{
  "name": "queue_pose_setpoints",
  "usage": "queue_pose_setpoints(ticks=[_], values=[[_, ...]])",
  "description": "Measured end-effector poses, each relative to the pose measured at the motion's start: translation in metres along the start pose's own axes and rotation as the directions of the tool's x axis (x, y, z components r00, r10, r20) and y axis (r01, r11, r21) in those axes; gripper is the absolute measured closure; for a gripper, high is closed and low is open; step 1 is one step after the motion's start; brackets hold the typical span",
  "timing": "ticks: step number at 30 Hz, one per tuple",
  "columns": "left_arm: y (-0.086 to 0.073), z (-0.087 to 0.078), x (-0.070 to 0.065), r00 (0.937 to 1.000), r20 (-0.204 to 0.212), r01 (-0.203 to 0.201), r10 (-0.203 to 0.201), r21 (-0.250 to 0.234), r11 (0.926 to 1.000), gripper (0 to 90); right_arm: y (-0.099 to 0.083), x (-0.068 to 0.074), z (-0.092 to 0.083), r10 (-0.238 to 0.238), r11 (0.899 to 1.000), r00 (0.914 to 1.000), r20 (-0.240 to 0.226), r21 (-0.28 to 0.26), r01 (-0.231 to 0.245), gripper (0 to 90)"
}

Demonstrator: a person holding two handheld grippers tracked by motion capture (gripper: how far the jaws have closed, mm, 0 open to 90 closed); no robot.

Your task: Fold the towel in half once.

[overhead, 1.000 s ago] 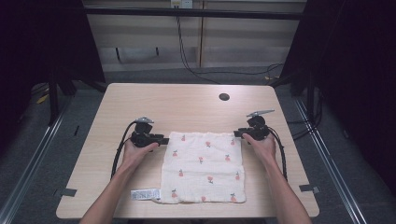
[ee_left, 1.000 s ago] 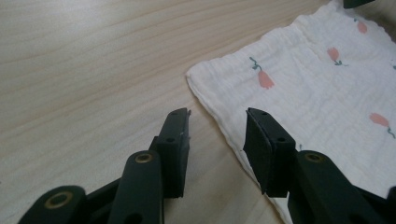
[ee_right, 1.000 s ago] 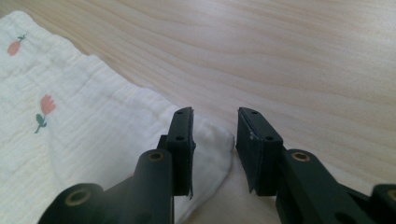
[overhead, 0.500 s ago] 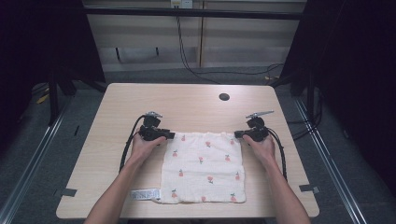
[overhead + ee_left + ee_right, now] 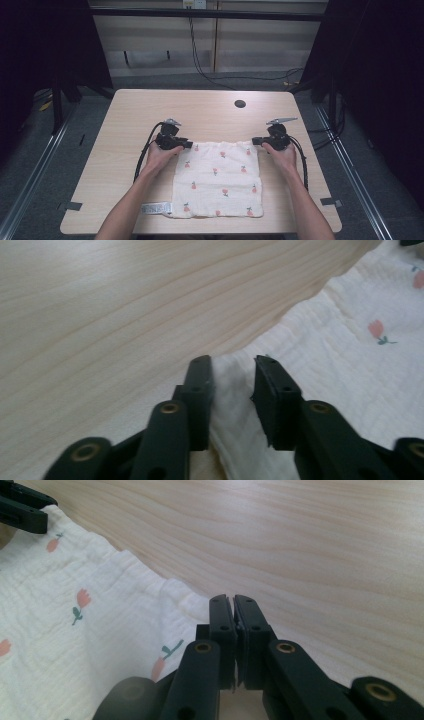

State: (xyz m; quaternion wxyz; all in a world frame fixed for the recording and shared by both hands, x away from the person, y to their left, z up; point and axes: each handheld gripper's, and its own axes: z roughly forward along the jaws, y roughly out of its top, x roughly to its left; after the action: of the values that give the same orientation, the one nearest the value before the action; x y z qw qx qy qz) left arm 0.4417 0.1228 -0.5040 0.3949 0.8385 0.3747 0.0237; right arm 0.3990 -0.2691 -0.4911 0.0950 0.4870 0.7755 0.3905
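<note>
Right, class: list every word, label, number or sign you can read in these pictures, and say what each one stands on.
No text can be read.
The white tag at the near left corner of the cloth: any print is too small and blurred to read.
The cloth bears a pattern of small pink flowers, no lettering.
The table bears no marking.

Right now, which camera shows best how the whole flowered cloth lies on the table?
The high view: the cloth lies flat, all edges visible. The left gripper view gives one corner between open jaws; the right gripper view another corner pinched shut.
</note>
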Motion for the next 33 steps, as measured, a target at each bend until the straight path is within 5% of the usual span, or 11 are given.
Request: queue_pose_setpoints(ticks=[6, 16, 22, 33], values=[[-0.002, 0.000, 0.007, 0.9994, 0.015, 0.030, -0.030, -0.015, 0.9994, 85.7, -0.002, -0.002, 0.002, 0.010, 1.000, 0.9998, -0.019, -0.002, -0.010, 88.1], [0.000, -0.014, 0.005, 0.9992, 0.018, 0.037, -0.036, -0.070, 0.9969, 86.7, 0.003, 0.002, -0.005, 0.024, 0.997, 0.9986, -0.048, -0.072, -0.027, 89.0], [0.005, -0.028, 0.006, 0.9991, -0.005, 0.041, -0.042, -0.124, 0.9915, 86.6, 0.009, 0.000, -0.016, 0.024, 0.993, 0.9996, -0.015, -0.113, -0.026, 89.3], [0.011, -0.051, 0.000, 0.9994, 0.032, 0.018, -0.012, -0.170, 0.9853, 86.5, 0.019, 0.003, -0.026, 0.025, 0.989, 0.9991, -0.035, -0.145, -0.030, 89.3]])
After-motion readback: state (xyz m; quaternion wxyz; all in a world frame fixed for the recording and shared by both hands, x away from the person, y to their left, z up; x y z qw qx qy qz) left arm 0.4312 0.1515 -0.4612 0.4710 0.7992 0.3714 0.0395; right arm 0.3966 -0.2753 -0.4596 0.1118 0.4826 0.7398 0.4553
